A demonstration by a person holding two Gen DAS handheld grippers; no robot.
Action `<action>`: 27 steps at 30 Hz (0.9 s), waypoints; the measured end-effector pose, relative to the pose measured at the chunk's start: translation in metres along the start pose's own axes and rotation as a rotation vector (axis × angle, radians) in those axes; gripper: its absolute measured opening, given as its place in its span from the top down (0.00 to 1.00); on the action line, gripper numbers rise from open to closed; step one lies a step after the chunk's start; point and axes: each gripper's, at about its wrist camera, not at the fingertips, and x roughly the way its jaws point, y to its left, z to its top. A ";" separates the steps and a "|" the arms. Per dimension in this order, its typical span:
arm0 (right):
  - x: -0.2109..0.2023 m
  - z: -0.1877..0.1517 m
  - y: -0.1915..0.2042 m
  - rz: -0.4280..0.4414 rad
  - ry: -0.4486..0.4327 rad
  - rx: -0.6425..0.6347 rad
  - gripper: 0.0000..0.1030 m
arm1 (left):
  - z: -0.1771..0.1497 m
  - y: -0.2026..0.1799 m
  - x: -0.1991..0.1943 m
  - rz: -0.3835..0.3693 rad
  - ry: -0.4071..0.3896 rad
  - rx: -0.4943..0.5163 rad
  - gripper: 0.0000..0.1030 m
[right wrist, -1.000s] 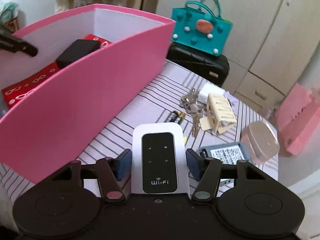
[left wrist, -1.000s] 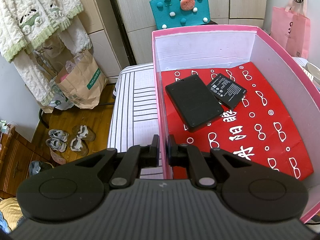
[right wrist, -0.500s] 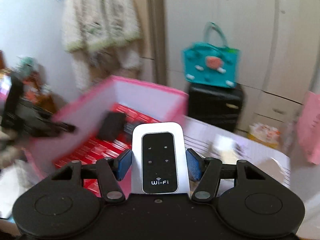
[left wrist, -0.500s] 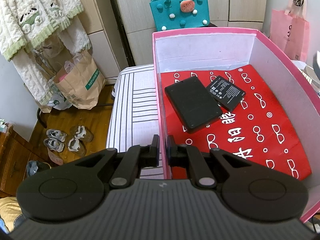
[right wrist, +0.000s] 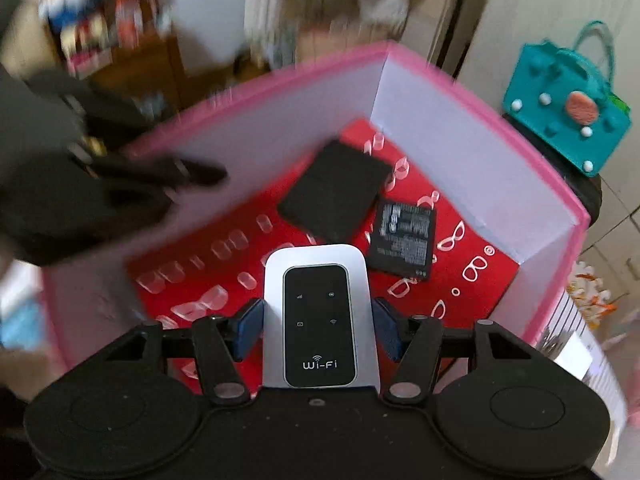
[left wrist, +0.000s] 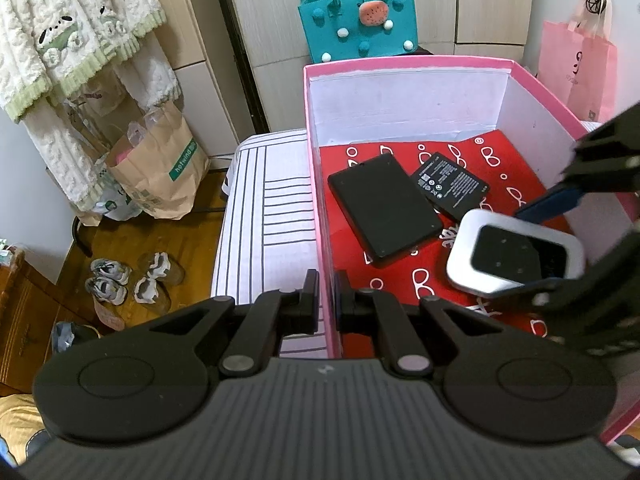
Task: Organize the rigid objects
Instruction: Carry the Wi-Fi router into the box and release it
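Two items already in the pink box (left wrist: pixel 316 184): black case (left wrist: pixel 384 208) and battery (left wrist: pixel 452 190). Right gripper (right wrist: pixel 318 326) clamps the Wi-Fi router (right wrist: pixel 320 316) between its jaws, over the box, unreleased. Left gripper (left wrist: pixel 327 300) pinches the box wall.

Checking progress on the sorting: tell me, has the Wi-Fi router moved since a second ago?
Yes. The router, held in the right gripper, went from the striped table beside the pink box to over its red floor.
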 end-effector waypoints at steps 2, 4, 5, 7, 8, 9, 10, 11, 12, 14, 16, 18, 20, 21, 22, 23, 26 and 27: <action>0.012 0.003 -0.004 -0.008 0.059 -0.015 0.38 | 0.000 0.000 0.000 0.000 0.001 0.005 0.93; 0.013 0.007 -0.008 0.013 0.081 -0.012 0.38 | 0.000 -0.001 0.000 0.009 -0.004 0.013 0.93; 0.016 0.011 -0.008 0.012 0.100 -0.006 0.38 | 0.000 -0.001 0.000 0.012 -0.006 0.013 0.93; 0.021 0.019 -0.011 0.035 0.149 -0.008 0.38 | 0.000 -0.001 -0.001 0.002 -0.007 0.009 0.93; 0.022 0.022 -0.013 0.044 0.167 -0.005 0.38 | 0.000 -0.001 -0.001 0.002 -0.008 0.007 0.93; 0.025 0.025 -0.015 0.052 0.186 -0.002 0.38 | -0.001 0.000 -0.001 0.004 -0.010 0.004 0.93; 0.027 0.028 -0.017 0.057 0.201 0.002 0.38 | -0.001 0.001 -0.002 0.003 -0.013 -0.002 0.93; 0.029 0.032 -0.020 0.050 0.210 0.004 0.38 | -0.001 0.001 -0.002 0.000 -0.013 -0.006 0.93; 0.032 0.035 -0.022 0.029 0.215 0.003 0.38 | -0.002 0.002 -0.002 0.000 -0.013 -0.010 0.93; 0.036 0.037 -0.026 -0.034 0.213 -0.001 0.37 | -0.002 0.002 -0.003 0.001 -0.017 -0.010 0.93; 0.034 0.036 -0.031 -0.073 0.184 0.010 0.34 | -0.003 0.002 -0.003 0.000 -0.019 -0.011 0.93; 0.024 0.033 -0.036 -0.082 0.134 0.036 0.33 | -0.003 0.003 -0.002 -0.002 -0.018 -0.010 0.93; 0.006 0.026 -0.038 -0.071 0.069 0.056 0.31 | -0.003 0.003 -0.003 -0.002 -0.018 -0.010 0.93; -0.006 0.021 -0.038 -0.072 0.031 0.066 0.31 | -0.003 0.003 -0.003 -0.002 -0.018 -0.012 0.93; -0.020 0.015 -0.038 -0.077 -0.014 0.078 0.31 | -0.003 0.003 -0.003 -0.002 -0.018 -0.013 0.93; -0.033 0.008 -0.038 -0.082 -0.064 0.088 0.31 | -0.003 0.003 -0.003 -0.002 -0.020 -0.012 0.93; -0.075 -0.017 -0.035 -0.116 -0.193 0.106 0.31 | -0.004 0.003 -0.004 0.001 -0.026 -0.013 0.94; -0.088 -0.027 -0.034 -0.138 -0.243 0.098 0.30 | -0.004 0.004 -0.004 0.000 -0.027 -0.016 0.94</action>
